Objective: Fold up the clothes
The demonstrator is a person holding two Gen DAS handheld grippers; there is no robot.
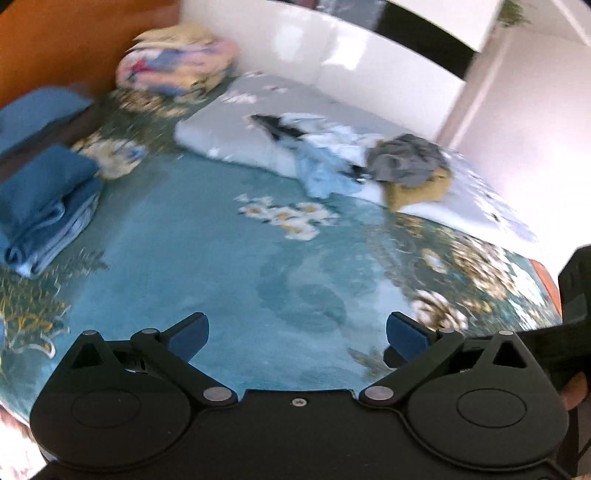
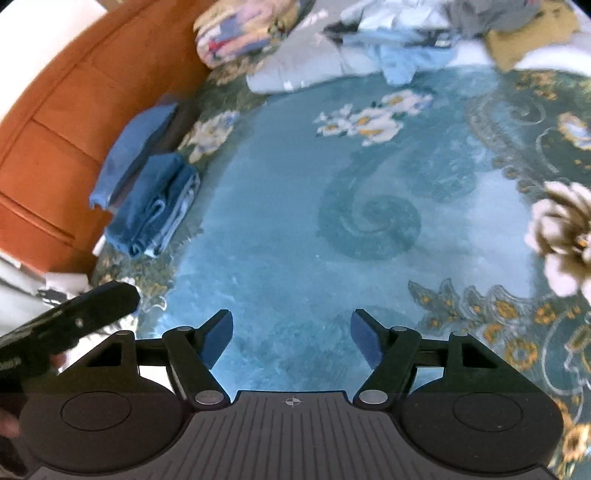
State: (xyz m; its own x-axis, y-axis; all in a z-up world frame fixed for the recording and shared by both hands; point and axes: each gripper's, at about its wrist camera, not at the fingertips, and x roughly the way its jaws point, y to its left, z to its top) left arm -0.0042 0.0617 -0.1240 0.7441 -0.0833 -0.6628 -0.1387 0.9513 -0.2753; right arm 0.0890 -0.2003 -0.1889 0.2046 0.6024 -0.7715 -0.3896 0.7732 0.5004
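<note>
The unfolded clothes point(image 1: 373, 166) lay heaped on a grey quilt point(image 1: 236, 140) at the far side of the teal floral bedspread point(image 1: 229, 266); folded blue clothes point(image 1: 44, 206) sat at its left edge. Above the bedspread, the left gripper point(image 1: 297, 338) stood wide and empty, and the right gripper point(image 2: 291, 341) was parted and empty.

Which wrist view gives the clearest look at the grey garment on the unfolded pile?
The left wrist view: the grey garment sits whole there, crumpled on a mustard-yellow piece atop the pale folded quilt. In the right wrist view the grey garment is cropped by the top edge and blurred.
</note>
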